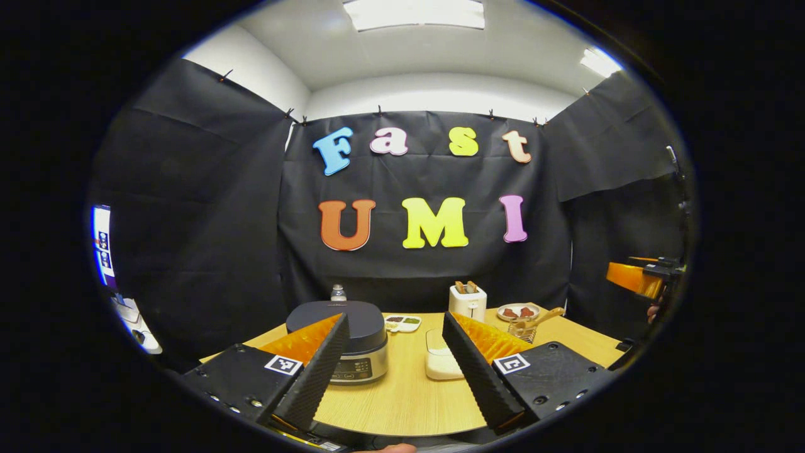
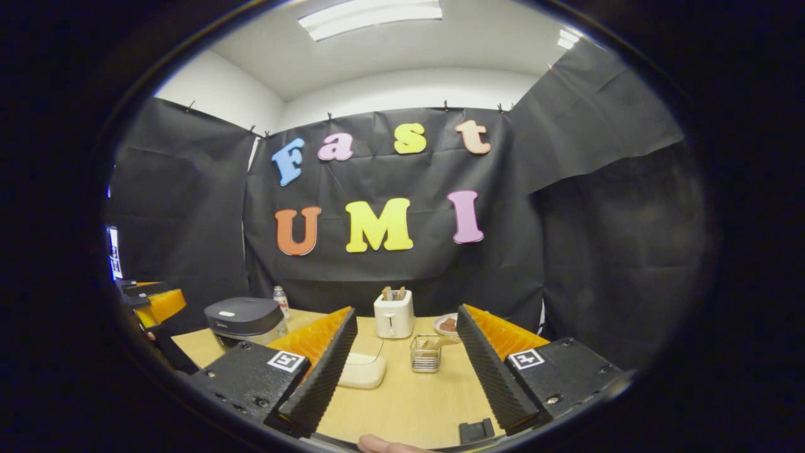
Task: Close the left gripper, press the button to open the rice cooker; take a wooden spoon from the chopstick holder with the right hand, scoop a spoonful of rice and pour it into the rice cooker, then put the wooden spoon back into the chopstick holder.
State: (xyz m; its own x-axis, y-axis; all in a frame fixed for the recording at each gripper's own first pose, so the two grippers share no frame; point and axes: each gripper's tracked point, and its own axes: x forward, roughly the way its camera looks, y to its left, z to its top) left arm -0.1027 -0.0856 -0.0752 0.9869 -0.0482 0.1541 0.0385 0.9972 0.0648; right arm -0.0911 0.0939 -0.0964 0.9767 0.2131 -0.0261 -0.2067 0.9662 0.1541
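In the left gripper view, the rice cooker (image 1: 343, 340) is seen with its lid down at 11 o'clock on the worktop (image 1: 402, 396), between the wide-open jaws of the left gripper (image 1: 393, 371). The rice container (image 1: 440, 362) stands just beside it, the wooden spoon (image 1: 541, 316) in the chopstick holder (image 1: 522, 330) at 2 o'clock. The right gripper (image 2: 402, 374) is likewise held open, empty.

A dark grey lid over a silver body is shown on the rice cooker (image 1: 344, 340) at lower centre, a white toaster (image 2: 394, 314) and a pale wood-grain table (image 2: 402, 396) nearby.
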